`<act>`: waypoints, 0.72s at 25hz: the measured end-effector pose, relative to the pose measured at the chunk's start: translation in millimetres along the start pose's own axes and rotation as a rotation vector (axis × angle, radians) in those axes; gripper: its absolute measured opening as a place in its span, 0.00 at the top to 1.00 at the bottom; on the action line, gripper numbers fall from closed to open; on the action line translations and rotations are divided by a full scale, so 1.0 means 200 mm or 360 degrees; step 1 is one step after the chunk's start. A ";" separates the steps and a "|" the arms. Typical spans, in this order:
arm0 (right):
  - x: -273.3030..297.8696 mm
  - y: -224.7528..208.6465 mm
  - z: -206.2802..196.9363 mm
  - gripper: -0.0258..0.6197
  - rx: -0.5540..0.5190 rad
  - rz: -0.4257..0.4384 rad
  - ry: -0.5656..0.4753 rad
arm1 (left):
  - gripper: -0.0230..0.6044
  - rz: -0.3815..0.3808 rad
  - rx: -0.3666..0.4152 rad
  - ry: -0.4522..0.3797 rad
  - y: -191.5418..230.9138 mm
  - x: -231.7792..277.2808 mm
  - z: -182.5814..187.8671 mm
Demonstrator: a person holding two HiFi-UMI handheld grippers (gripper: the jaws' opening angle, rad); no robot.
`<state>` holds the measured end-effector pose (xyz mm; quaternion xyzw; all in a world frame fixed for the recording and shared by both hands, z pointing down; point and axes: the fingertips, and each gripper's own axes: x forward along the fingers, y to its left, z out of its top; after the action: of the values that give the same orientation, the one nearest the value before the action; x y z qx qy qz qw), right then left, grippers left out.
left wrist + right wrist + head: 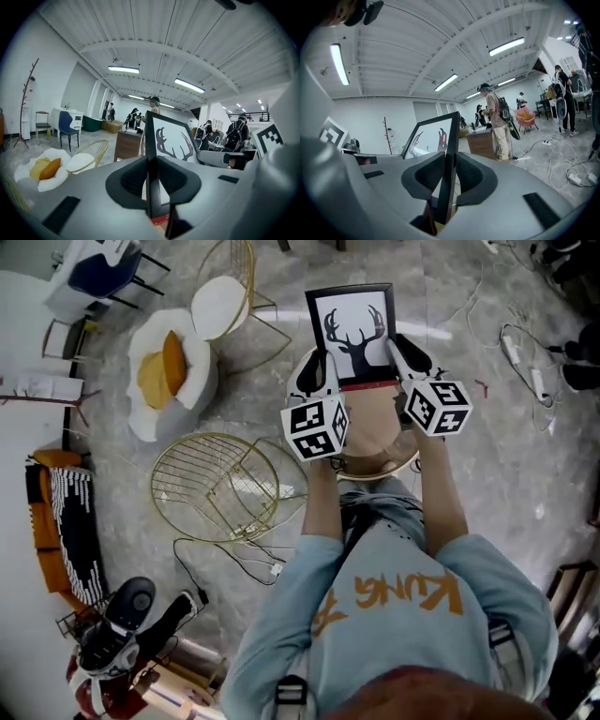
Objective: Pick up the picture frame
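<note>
The picture frame (352, 333) is black-edged with a black deer-antler print on white. It is held up in the air in front of the person, well above the floor. My left gripper (325, 367) is shut on the frame's left edge (151, 154), and my right gripper (397, 360) is shut on its right edge (449, 159). Each gripper view shows the black edge pinched between the dark pads, with the frame rising beyond the jaws.
A round wooden side table (380, 463) sits below the frame. A gold wire chair (220, 486) lies to the left, with a white flower-shaped cushion seat (171, 371) and another gold chair (228, 298) behind it. Cables (525, 352) trail on the floor at the right. People stand in the distance (497, 123).
</note>
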<state>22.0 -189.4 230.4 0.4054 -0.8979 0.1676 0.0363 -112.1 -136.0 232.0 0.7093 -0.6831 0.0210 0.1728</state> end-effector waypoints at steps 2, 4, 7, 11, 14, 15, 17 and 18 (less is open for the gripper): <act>-0.03 0.04 0.12 0.85 -0.0067 0.0006 -0.0066 | 0.84 -0.0016 0.0050 -0.0074 -0.02 -0.03 0.11; -0.06 0.09 0.22 0.85 -0.0130 0.0007 -0.0123 | 0.84 -0.0022 0.0122 -0.0144 -0.05 -0.08 0.21; -0.13 0.15 0.33 0.85 -0.0203 0.0015 -0.0218 | 0.84 -0.0048 0.0180 -0.0254 -0.08 -0.15 0.32; -0.19 0.19 0.36 0.85 -0.0266 0.0017 -0.0319 | 0.83 -0.0080 0.0220 -0.0353 -0.10 -0.22 0.34; -0.16 0.22 0.47 0.85 -0.0292 0.0015 -0.0359 | 0.83 -0.0090 0.0229 -0.0393 -0.09 -0.20 0.46; -0.16 0.23 0.49 0.85 -0.0299 0.0014 -0.0373 | 0.83 -0.0092 0.0235 -0.0408 -0.09 -0.20 0.48; -0.16 0.24 0.48 0.85 -0.0309 0.0013 -0.0399 | 0.83 -0.0097 0.0244 -0.0433 -0.08 -0.22 0.47; -0.17 0.25 0.47 0.85 -0.0313 0.0013 -0.0410 | 0.83 -0.0100 0.0247 -0.0442 -0.07 -0.22 0.46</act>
<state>14.4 -166.4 121.8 0.4144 -0.9088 0.0256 -0.0405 -119.6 -118.7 129.9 0.7375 -0.6743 -0.0301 0.0219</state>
